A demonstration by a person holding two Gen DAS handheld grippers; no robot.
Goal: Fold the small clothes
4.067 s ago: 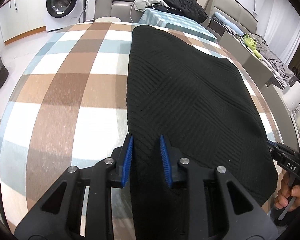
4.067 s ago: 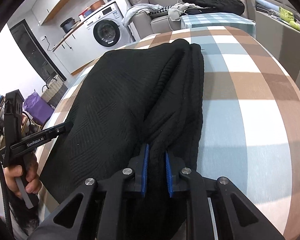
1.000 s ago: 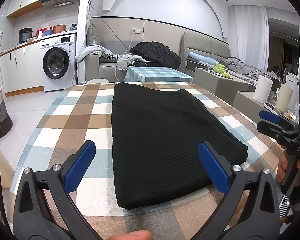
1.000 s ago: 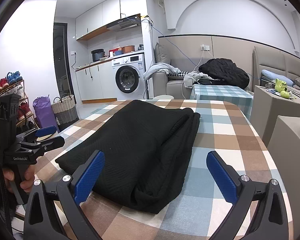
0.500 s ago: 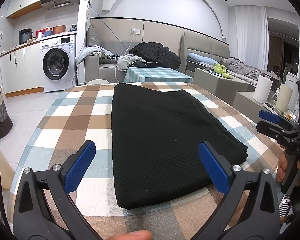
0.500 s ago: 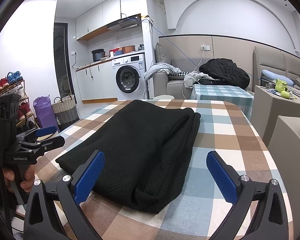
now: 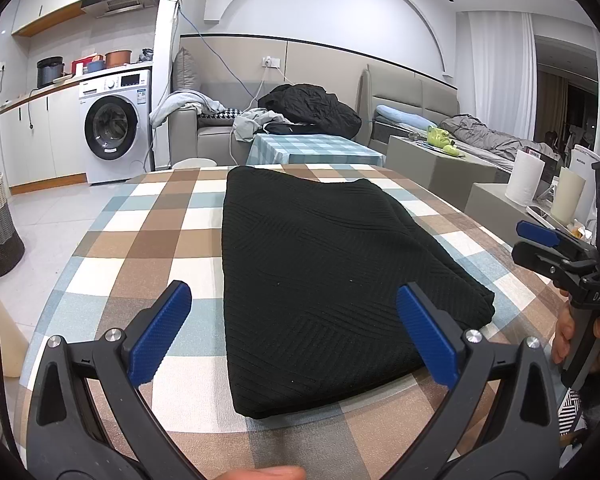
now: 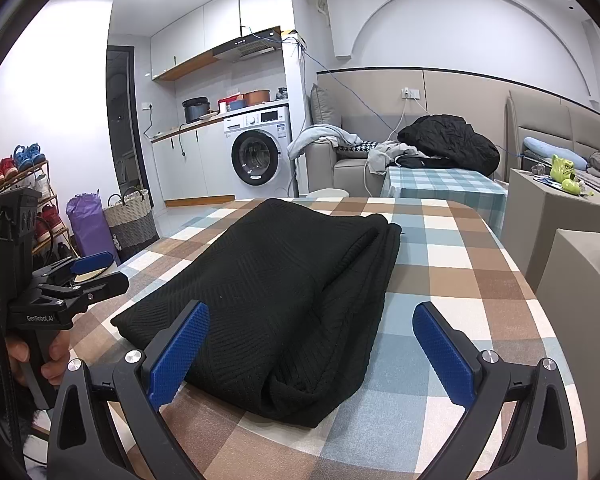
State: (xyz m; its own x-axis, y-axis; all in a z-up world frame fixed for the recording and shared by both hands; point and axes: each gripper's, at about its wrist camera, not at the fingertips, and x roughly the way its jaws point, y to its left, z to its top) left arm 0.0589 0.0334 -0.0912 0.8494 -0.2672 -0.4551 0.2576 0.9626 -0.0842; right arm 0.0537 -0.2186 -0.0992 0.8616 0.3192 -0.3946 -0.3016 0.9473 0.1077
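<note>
A black knitted garment (image 7: 320, 272) lies folded into a long rectangle on the checked tablecloth (image 7: 140, 240). It also shows in the right wrist view (image 8: 284, 292), with its thick folded edge on the right. My left gripper (image 7: 300, 332) is wide open and empty, held back above the garment's near end. My right gripper (image 8: 316, 344) is wide open and empty, above the garment's near right corner. The right gripper also shows at the right edge of the left wrist view (image 7: 540, 244), and the left gripper at the left edge of the right wrist view (image 8: 92, 268).
A washing machine (image 7: 114, 132) and a sofa with heaped clothes (image 7: 312, 108) stand behind the table. A woven basket (image 8: 130, 224) and a shoe rack (image 8: 16, 192) are to the left. Low cabinets with paper rolls (image 7: 524, 180) stand to the right.
Four seconds ago both grippers were shut low on the garment's near edge. They have since let go, opened wide and pulled back. Over the last second nothing has visibly moved.
</note>
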